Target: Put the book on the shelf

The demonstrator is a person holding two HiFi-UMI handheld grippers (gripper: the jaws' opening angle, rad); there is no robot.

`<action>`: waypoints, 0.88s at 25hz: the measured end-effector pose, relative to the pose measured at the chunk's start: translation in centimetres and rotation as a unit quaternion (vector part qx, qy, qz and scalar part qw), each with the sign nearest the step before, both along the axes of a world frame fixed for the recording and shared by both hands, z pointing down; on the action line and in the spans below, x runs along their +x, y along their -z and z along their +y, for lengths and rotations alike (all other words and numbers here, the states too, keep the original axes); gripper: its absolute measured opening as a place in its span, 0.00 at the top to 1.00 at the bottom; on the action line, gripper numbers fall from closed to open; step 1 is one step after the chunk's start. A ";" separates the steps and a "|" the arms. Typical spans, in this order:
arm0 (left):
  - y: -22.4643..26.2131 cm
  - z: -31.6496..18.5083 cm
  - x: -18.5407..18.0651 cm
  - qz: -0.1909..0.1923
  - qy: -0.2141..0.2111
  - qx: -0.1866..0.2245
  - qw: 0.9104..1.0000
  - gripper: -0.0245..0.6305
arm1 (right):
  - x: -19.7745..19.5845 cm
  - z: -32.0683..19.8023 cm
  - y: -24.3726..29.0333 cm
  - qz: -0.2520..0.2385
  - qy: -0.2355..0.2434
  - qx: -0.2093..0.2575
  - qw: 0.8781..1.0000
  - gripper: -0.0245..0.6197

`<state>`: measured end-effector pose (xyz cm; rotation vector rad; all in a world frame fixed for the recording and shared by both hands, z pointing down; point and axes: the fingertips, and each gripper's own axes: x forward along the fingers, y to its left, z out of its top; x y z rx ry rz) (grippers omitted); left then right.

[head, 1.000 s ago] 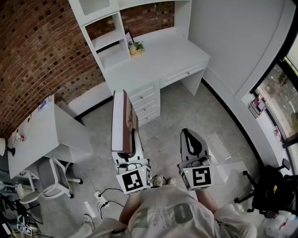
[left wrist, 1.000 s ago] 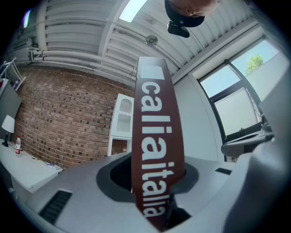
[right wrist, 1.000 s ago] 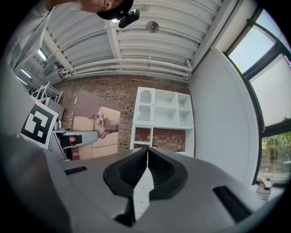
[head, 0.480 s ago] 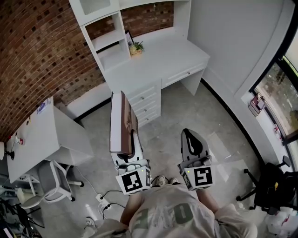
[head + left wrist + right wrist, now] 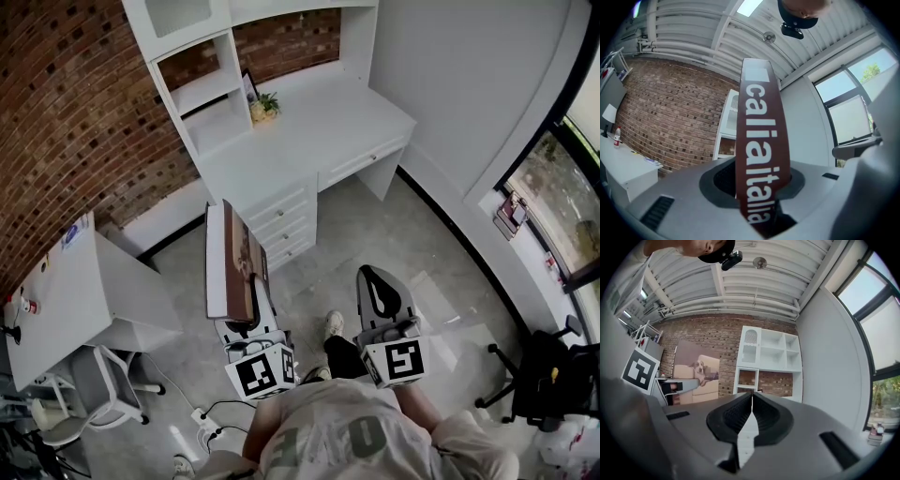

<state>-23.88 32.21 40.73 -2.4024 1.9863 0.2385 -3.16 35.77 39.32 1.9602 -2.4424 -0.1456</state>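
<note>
My left gripper is shut on the lower end of a book, which stands upright. Its dark red spine with white lettering rises between the jaws in the left gripper view. The right gripper view shows the book's cover, with a dog on a sofa. My right gripper hangs beside it at the right, its jaws shut on nothing. The white shelf unit stands ahead against the brick wall, over a desk. It also shows as a shelf with open compartments.
A white desk with drawers carries a small plant and a picture frame. A second white table and a chair stand at the left. A black office chair is at the right, cables lie on the floor.
The person has stepped toward the desk, with one foot now forward. Both grippers and the held book have shifted slightly left and nearer the shelf. The grip is unchanged.
</note>
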 end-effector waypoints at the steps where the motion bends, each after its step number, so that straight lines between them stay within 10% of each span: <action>1: 0.0 -0.8 0.4 0.000 -0.003 0.004 1.000 0.73 | 0.1 -0.9 -0.2 -0.003 0.002 0.002 1.000 0.94; 22: 3.6 -42.9 12.8 -0.014 0.013 0.047 0.999 0.73 | 14.1 -44.0 0.5 0.004 0.017 0.022 1.000 0.94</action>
